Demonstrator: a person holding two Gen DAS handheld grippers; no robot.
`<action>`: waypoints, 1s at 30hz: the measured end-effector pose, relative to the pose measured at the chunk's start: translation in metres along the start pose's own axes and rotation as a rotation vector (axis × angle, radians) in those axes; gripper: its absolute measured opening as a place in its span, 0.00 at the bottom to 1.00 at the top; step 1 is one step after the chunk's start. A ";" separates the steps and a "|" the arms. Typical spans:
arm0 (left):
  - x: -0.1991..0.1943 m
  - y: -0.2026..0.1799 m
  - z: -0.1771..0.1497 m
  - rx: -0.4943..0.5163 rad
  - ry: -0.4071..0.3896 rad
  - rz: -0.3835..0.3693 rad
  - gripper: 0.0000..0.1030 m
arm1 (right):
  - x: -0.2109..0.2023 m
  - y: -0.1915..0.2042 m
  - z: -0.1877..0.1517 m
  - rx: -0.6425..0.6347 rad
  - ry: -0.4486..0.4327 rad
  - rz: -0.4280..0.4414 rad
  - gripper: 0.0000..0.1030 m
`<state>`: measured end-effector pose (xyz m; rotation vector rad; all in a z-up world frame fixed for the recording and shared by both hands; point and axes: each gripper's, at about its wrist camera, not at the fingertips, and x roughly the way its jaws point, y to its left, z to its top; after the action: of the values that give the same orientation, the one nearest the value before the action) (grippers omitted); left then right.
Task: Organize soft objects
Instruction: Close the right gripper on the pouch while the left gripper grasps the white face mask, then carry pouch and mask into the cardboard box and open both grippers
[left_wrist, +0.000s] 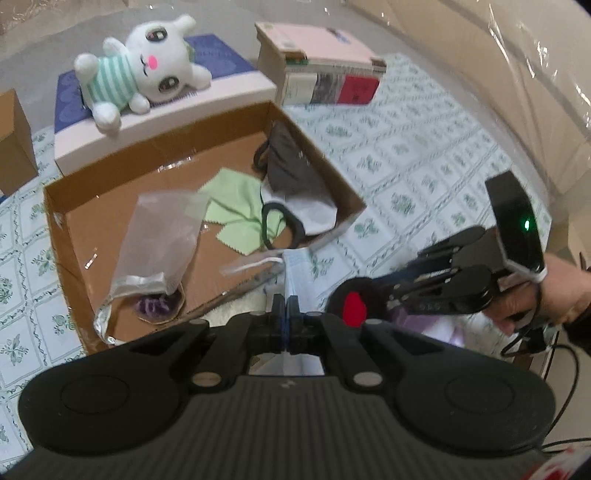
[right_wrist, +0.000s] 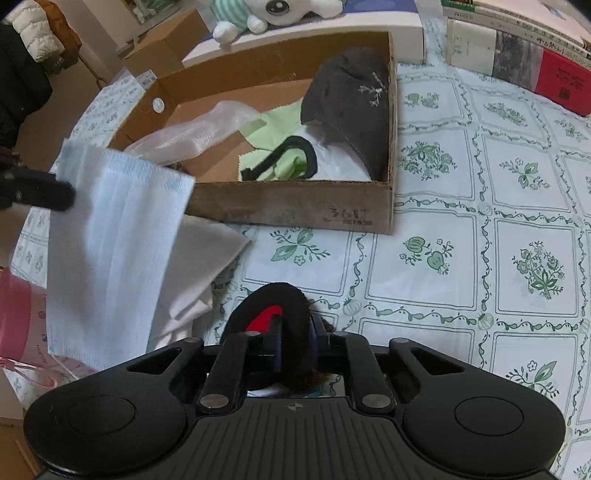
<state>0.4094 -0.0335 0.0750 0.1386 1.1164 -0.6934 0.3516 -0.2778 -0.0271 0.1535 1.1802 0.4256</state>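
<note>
Cardboard is the landmark here: a shallow open box (right_wrist: 295, 210) is sitting on the green-patterned tablecloth (right_wrist: 498, 206), and everything else is placed relative to it.

L gripper (left_wrist: 285, 314) is pinching a pale blue face mask (right_wrist: 114, 236), jaws fully together on its edge. From the right wrist view the mask is hanging free in front of the box's near-left corner, clear of the cloth, w/ the L gripper's fingertip (right_wrist: 55, 194) clamping its upper left edge. In the left wrist view only a thin strip of the mask is showing between the closed pads, just outside the box's near wall.

R gripper (right_wrist: 295, 332) is squeezing a black fuzzy item w/ a red patch (right_wrist: 275, 306), jaws nearly together on it. It is sitting low over the tablecloth in front of the box's near wall; whether it is touching the cloth I cannot tell.

Inside the box: a dark grey cap (right_wrist: 351, 110) is leaning against the right wall, a light green cloth (left_wrist: 236, 206) is lying mid-floor w/ a black strap (right_wrist: 291, 155) looping over it, and a translucent pouch (left_wrist: 162, 240) is lying toward the left.

Only the left wrist view is showing the person's hand (left_wrist: 554, 295) holding the R gripper — plus the whole white plush rabbit (left_wrist: 140, 70) lying on a flat blue-topped box (left_wrist: 207, 92) behind the cardboard one. Only the right wrist view is showing white fabric (right_wrist: 207, 251) lying under the hanging mask and a pink item (right_wrist: 18, 317) further left — both outside the box's near-left corner.
</note>
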 end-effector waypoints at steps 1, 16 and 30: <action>-0.006 0.000 0.001 -0.003 -0.012 -0.002 0.00 | -0.003 0.002 0.000 -0.003 -0.006 -0.003 0.11; -0.102 -0.002 0.036 -0.045 -0.240 0.050 0.00 | -0.078 0.035 0.012 -0.014 -0.202 -0.011 0.08; -0.085 0.037 0.070 0.047 -0.285 0.334 0.00 | -0.089 0.038 0.066 0.022 -0.372 -0.034 0.08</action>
<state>0.4639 0.0024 0.1711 0.2522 0.7798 -0.4237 0.3756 -0.2716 0.0872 0.2212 0.8208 0.3360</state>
